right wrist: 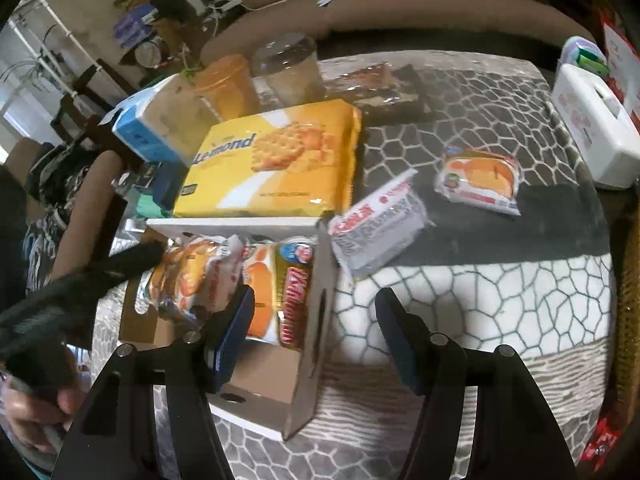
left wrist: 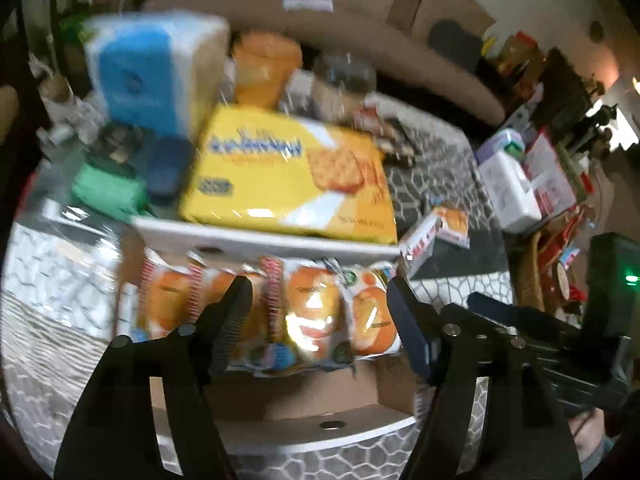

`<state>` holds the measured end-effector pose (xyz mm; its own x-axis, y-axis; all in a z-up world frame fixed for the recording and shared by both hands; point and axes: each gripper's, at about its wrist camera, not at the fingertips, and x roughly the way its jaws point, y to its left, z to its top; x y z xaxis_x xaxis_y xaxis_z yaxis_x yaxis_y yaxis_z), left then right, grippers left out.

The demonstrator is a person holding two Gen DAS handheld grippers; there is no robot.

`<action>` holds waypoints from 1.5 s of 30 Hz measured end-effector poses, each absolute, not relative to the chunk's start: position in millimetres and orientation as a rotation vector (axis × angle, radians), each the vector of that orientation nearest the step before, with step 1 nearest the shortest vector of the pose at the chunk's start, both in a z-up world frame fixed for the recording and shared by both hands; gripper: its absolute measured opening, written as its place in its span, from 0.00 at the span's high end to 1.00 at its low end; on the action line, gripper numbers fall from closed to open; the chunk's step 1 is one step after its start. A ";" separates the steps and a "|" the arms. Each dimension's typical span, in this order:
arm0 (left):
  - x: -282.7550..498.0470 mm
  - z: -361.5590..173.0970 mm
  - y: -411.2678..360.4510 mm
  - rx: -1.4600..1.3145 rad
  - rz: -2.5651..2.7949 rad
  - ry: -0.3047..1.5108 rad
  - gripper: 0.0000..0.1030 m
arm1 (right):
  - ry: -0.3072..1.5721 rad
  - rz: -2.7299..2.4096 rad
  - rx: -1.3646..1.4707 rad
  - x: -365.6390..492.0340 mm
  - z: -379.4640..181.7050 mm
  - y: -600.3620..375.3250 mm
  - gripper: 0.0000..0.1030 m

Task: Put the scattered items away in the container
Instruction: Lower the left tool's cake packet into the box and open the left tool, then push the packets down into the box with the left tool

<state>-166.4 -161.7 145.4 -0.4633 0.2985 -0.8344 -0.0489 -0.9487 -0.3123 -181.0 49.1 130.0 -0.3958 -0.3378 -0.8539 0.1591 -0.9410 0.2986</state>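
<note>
Both grippers stand open and empty. From the right gripper [right wrist: 314, 312], the white snack pack [right wrist: 376, 232] lies at one o'clock, just beside the box [right wrist: 316, 312], long axis toward two; it is nearer than the left gripper [left wrist: 320, 304].

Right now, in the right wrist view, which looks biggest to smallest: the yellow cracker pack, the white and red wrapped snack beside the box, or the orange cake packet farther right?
1. Yellow cracker pack, clearly largest.
2. White and red wrapped snack.
3. Orange cake packet, though it lies farther from the camera, so the last two may really be alike.
</note>
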 end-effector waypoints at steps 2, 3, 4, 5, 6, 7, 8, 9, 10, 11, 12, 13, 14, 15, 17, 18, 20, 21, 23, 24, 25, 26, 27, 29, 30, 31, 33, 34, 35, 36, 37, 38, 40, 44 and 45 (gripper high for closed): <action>-164.5 147.2 -162.7 -1.504 2.533 -0.292 0.32 | -0.211 -2.395 1.525 -184.5 126.6 40.2 0.37; -167.1 141.1 -157.8 -1.537 2.554 -0.200 0.34 | -0.203 -2.401 1.523 -186.8 125.3 36.1 0.37; -169.7 134.6 -153.4 -1.565 2.557 -0.143 0.39 | -0.194 -2.414 1.521 -189.3 123.8 31.5 0.37; -172.3 127.8 -149.1 -1.589 2.545 -0.105 0.43 | -0.180 -2.428 1.517 -191.1 122.6 27.6 0.37; -175.0 115.6 -141.9 -1.629 2.522 -0.056 0.48 | -0.163 -2.435 1.510 -192.4 120.8 23.5 0.37; -175.8 109.2 -139.9 -1.653 2.519 -0.023 0.50 | -0.129 -2.446 1.508 -193.5 118.0 18.3 0.37; -176.0 102.8 -137.5 -1.674 2.522 0.009 0.50 | -0.089 -2.455 1.517 -194.8 114.2 14.5 0.38; -176.6 95.9 -135.0 -1.684 2.531 0.031 0.49 | -0.043 -2.461 1.527 -195.7 110.0 10.3 0.38; -176.6 91.2 -134.1 -1.685 2.531 0.032 0.48 | 0.025 -2.472 1.536 -196.1 104.9 5.7 0.38; -176.5 87.1 -134.4 -1.686 2.533 0.020 0.48 | 0.085 -2.483 1.542 -195.8 100.1 2.6 0.38; -175.6 83.9 -134.5 -1.672 2.531 0.011 0.48 | 0.138 -2.488 1.547 -195.3 95.2 0.0 0.38; -174.7 82.5 -133.6 -1.666 2.532 0.026 0.47 | 0.169 -2.488 1.540 -193.7 91.2 -1.2 0.38; -174.0 82.9 -133.5 -1.655 2.537 0.037 0.47 | 0.174 -2.496 1.521 -192.0 90.7 0.2 0.38; -173.3 83.7 -135.7 -1.643 2.531 0.024 0.46 | 0.172 -2.493 1.521 -192.4 90.5 1.9 0.37; -172.1 86.2 -143.0 -1.644 2.503 -0.046 0.47 | 0.125 -2.479 1.533 -191.6 92.3 5.7 0.37; -173.0 89.2 -150.3 -1.645 2.491 -0.101 0.48 | 0.091 -2.494 1.522 -191.0 95.9 11.0 0.37; -171.7 98.2 -163.4 -1.609 2.540 -0.120 0.48 | 0.024 -2.531 1.489 -188.5 104.0 22.6 0.37; -172.3 99.3 -164.0 -1.603 2.552 -0.103 0.48 | 0.016 -2.543 1.484 -187.0 104.7 26.7 0.37; -173.8 97.0 -163.0 -1.614 2.545 -0.046 0.47 | 0.073 -2.534 1.525 -189.7 98.0 25.4 0.37; -175.0 93.1 -160.8 -1.637 2.533 -0.011 0.47 | 0.124 -2.529 1.551 -189.8 91.4 23.0 0.38; -175.9 88.1 -157.7 -1.661 2.530 0.034 0.47 | 0.172 -2.525 1.565 -189.0 84.7 19.3 0.38; -176.5 83.3 -155.5 -1.679 2.536 0.070 0.47 | 0.191 -2.529 1.558 -188.6 80.8 17.2 0.39; -175.9 80.8 -156.1 -1.683 2.538 0.072 0.47 | 0.204 -2.541 1.545 -186.7 77.5 16.5 0.39; -176.9 79.7 -157.9 -1.695 2.539 0.049 0.47 | 0.187 -2.544 1.555 -186.7 76.5 18.6 0.39; -176.6 80.4 -158.7 -1.699 2.539 0.045 0.47 | 0.169 -2.535 1.571 -187.3 76.8 21.1 0.39; -176.3 83.1 -159.7 -1.691 2.545 0.036 0.47 | 0.140 -2.531 1.574 -187.8 79.4 24.8 0.39; -172.3 91.3 -160.0 -1.650 2.555 0.013 0.47 | 0.076 -2.557 1.520 -186.4 88.9 31.4 0.39; -170.7 96.9 -157.8 -1.618 2.561 0.005 0.47 | 0.059 -2.574 1.483 -186.3 95.4 32.6 0.39; -169.9 100.4 -155.2 -1.595 2.564 0.003 0.47 | 0.051 -2.575 1.463 -186.3 98.2 31.5 0.39; -170.1 103.3 -149.8 -1.577 2.560 0.010 0.44 | 0.056 -2.569 1.454 -187.1 99.2 28.8 0.38; -171.4 102.6 -142.5 -1.576 2.545 0.032 0.43 | 0.085 -2.558 1.470 -188.3 97.0 24.7 0.37; -173.7 97.6 -133.5 -1.601 2.521 0.077 0.43 | 0.165 -2.534 1.520 -190.5 90.1 17.8 0.36; -178.8 84.9 -121.5 -1.671 2.486 0.162 0.41 | 0.218 -2.508 1.545 -191.4 84.1 16.1 0.37; -179.3 93.6 -122.7 -1.631 2.494 0.043 0.43 | -0.099 -2.518 1.474 -188.4 104.0 65.5 0.39; -177.4 100.9 -122.9 -1.591 2.488 -0.012 0.39 | -0.151 -2.519 1.468 -189.9 109.5 77.4 0.39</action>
